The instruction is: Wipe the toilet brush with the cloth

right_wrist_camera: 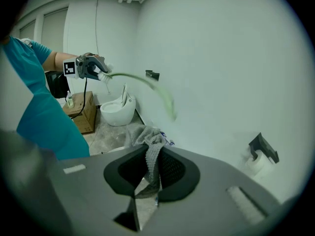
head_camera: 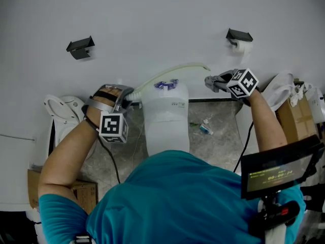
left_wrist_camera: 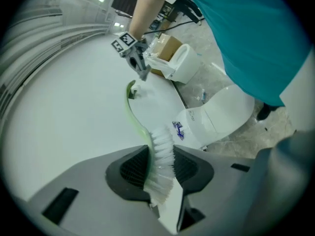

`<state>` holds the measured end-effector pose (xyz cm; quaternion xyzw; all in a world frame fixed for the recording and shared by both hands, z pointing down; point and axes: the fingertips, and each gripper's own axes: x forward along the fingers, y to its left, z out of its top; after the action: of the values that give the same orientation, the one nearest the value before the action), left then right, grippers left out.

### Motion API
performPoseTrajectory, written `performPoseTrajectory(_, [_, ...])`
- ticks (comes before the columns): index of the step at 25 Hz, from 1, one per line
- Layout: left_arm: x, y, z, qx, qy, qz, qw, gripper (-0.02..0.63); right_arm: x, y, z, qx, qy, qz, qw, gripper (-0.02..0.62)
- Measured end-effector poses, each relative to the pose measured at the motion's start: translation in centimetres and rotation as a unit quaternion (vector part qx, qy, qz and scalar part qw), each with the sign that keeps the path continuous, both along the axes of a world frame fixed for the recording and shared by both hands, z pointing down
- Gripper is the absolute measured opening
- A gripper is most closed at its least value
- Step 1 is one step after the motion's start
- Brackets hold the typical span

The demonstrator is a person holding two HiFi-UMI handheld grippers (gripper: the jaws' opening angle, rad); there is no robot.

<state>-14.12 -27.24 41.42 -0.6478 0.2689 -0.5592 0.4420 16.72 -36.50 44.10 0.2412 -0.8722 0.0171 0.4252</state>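
Note:
My left gripper (left_wrist_camera: pixel 158 167) is shut on the white bristle head of the toilet brush (left_wrist_camera: pixel 160 156); its pale green curved handle (left_wrist_camera: pixel 134 114) reaches away toward the wall. In the head view the left gripper (head_camera: pixel 131 98) sits at the left and the brush handle (head_camera: pixel 172 71) arcs rightward along the wall. My right gripper (right_wrist_camera: pixel 154 167) is shut on a grey knitted cloth (right_wrist_camera: pixel 150 144) that bunches up beyond the jaws. In the head view the right gripper (head_camera: pixel 213 82) holds the cloth (head_camera: pixel 217 80) just right of the handle's free end, apart from it.
A white toilet tank (head_camera: pixel 165 118) stands below the brush, another toilet (head_camera: pixel 63 117) at the left. Black wall brackets (head_camera: pixel 80 47) and a paper roll holder (head_camera: pixel 239 38) hang on the white wall. Cardboard boxes (head_camera: pixel 86 193) and a small bottle (head_camera: pixel 205 129) lie on the grey floor.

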Motion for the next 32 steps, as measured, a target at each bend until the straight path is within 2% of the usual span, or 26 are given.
performPoseTrajectory(2, [-0.2, 0.0, -0.3, -0.027, 0.066, -0.024, 0.9972, 0.132, -0.2, 0.4, 0.2, -0.002, -0.028, 0.011, 1.000, 0.046])
performPoseTrajectory(3, [-0.2, 0.1, -0.5, -0.044, 0.106, -0.035, 0.9928, 0.132, -0.7, 0.8, 0.1, -0.005, -0.057, 0.018, 0.998, 0.046])
performPoseTrajectory(4, [0.1, 0.3, -0.5, -0.065, 0.149, -0.042, 0.9859, 0.133, -1.6, 1.2, 0.0, -0.009, -0.095, 0.025, 0.995, 0.046])
performPoseTrajectory(6, [1.2, 0.9, -0.7, -0.109, 0.238, -0.045, 0.9642, 0.133, -4.5, 2.5, -0.6, -0.023, -0.184, 0.031, 0.982, 0.046])
performPoseTrajectory(9, [3.8, 2.2, -1.1, -0.168, 0.344, -0.027, 0.9233, 0.132, -10.0, 4.7, -1.5, -0.059, -0.302, 0.023, 0.951, 0.046])
performPoseTrajectory(11, [5.5, 3.2, -1.2, -0.205, 0.400, -0.007, 0.8933, 0.133, -13.4, 6.1, -1.9, -0.087, -0.354, 0.018, 0.931, 0.046])
performPoseTrajectory(12, [6.3, 3.7, -1.4, -0.226, 0.429, 0.004, 0.8748, 0.133, -14.8, 6.7, -2.0, -0.101, -0.371, 0.017, 0.923, 0.046])
performPoseTrajectory(15, [8.2, 5.2, -2.3, -0.288, 0.512, 0.035, 0.8087, 0.133, -18.1, 8.5, -2.0, -0.150, -0.404, 0.011, 0.902, 0.046])
performPoseTrajectory(16, [8.6, 5.8, -2.6, -0.306, 0.531, 0.044, 0.7891, 0.133, -18.8, 9.0, -2.0, -0.165, -0.410, 0.008, 0.897, 0.046])
performPoseTrajectory(17, [9.0, 6.2, -2.7, -0.319, 0.541, 0.052, 0.7762, 0.133, -19.2, 9.4, -2.0, -0.175, -0.413, 0.005, 0.894, 0.046])
performPoseTrajectory(18, [9.2, 6.6, -2.7, -0.327, 0.544, 0.056, 0.7710, 0.133, -19.5, 9.7, -2.1, -0.180, -0.415, 0.002, 0.892, 0.046])
performPoseTrajectory(19, [9.3, 6.8, -2.4, -0.332, 0.540, 0.057, 0.7716, 0.133, -19.5, 9.8, -2.3, -0.182, -0.417, 0.000, 0.891, 0.046])
performPoseTrajectory(24, [8.3, 7.1, -0.2, -0.341, 0.505, 0.024, 0.7929, 0.133, -19.6, 10.3, -2.9, -0.191, -0.419, 0.004, 0.887, 0.046])
performPoseTrajectory(30, [7.7, 7.3, 1.6, -0.347, 0.483, -0.002, 0.8036, 0.133, -20.1, 11.0, -2.5, -0.215, -0.422, 0.005, 0.881, 0.046])
performPoseTrajectory(32, [7.7, 7.3, 1.8, -0.352, 0.482, -0.004, 0.8024, 0.133, -20.1, 11.0, -2.6, -0.221, -0.425, 0.007, 0.877, 0.046])
